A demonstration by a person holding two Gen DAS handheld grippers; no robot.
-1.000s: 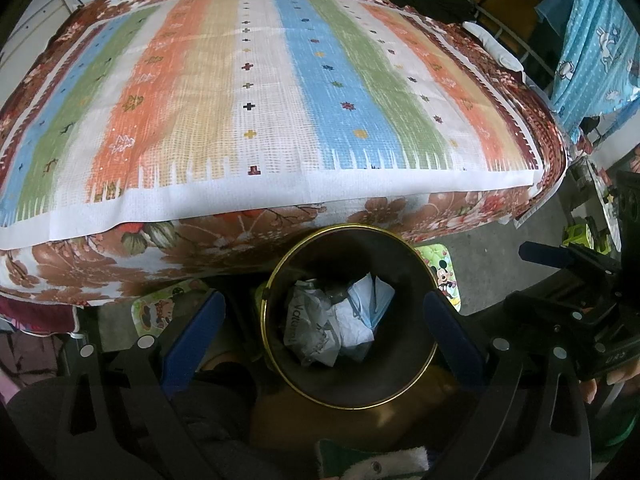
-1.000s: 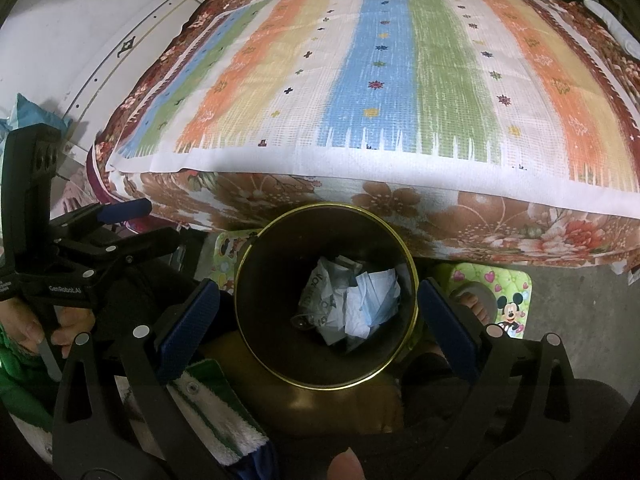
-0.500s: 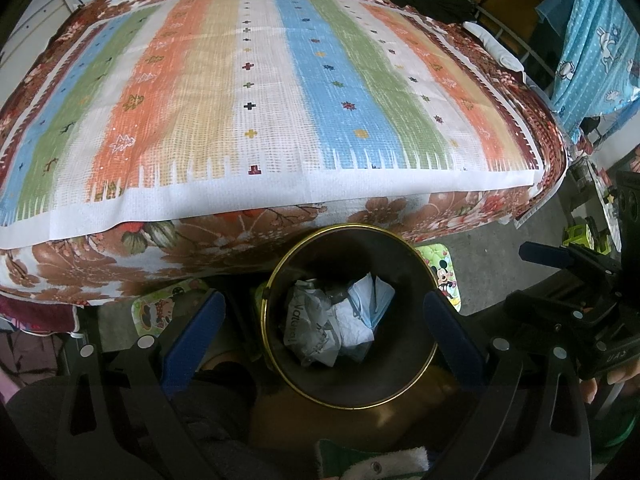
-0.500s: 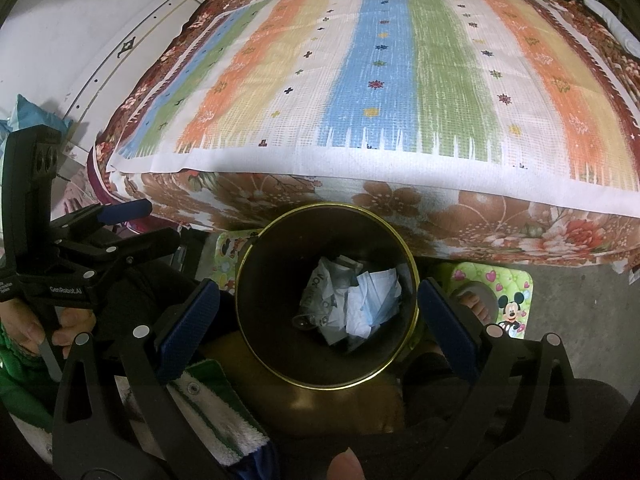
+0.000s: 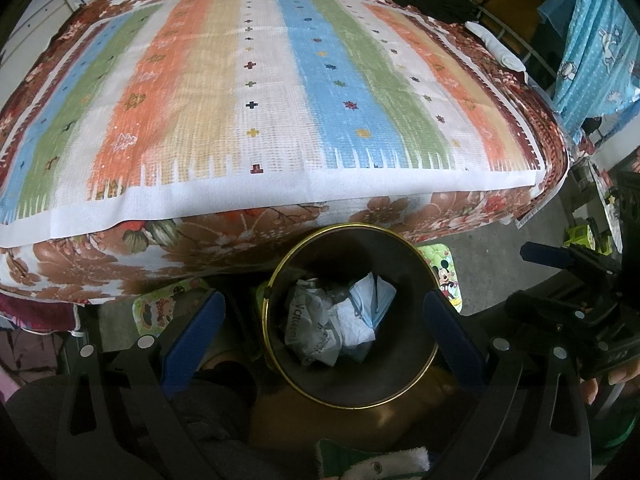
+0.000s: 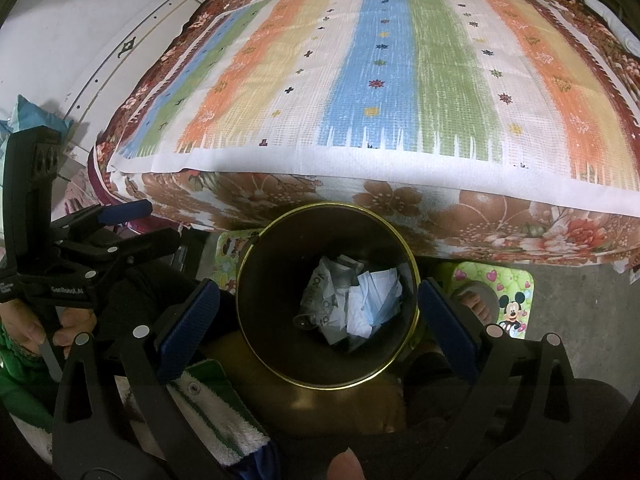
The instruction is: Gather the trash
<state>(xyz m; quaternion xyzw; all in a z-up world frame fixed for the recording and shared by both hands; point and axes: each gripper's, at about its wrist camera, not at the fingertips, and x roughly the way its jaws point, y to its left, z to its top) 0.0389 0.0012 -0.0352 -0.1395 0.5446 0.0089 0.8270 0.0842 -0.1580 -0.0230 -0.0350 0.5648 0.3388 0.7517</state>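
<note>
A dark round bin with a gold rim (image 5: 416, 258) (image 6: 256, 248) stands on the floor against the bed's near edge. Inside lies crumpled trash (image 5: 336, 324) (image 6: 352, 304): white printed paper and a pale blue face mask. My left gripper (image 5: 324, 328) hovers above the bin, open, its blue-padded fingers (image 5: 192, 336) spread wider than the rim, nothing between them. My right gripper (image 6: 320, 312) is also open and empty over the bin. Each gripper shows at the side of the other's view.
A bed (image 5: 280, 100) (image 6: 380, 80) with a striped mat over a floral cover fills the far half. Cartoon foam mats (image 5: 444, 268) (image 6: 504, 300) lie on the floor beside the bin. A person's toes (image 6: 476, 304) rest on one. Blue cloth (image 5: 592, 40) hangs at right.
</note>
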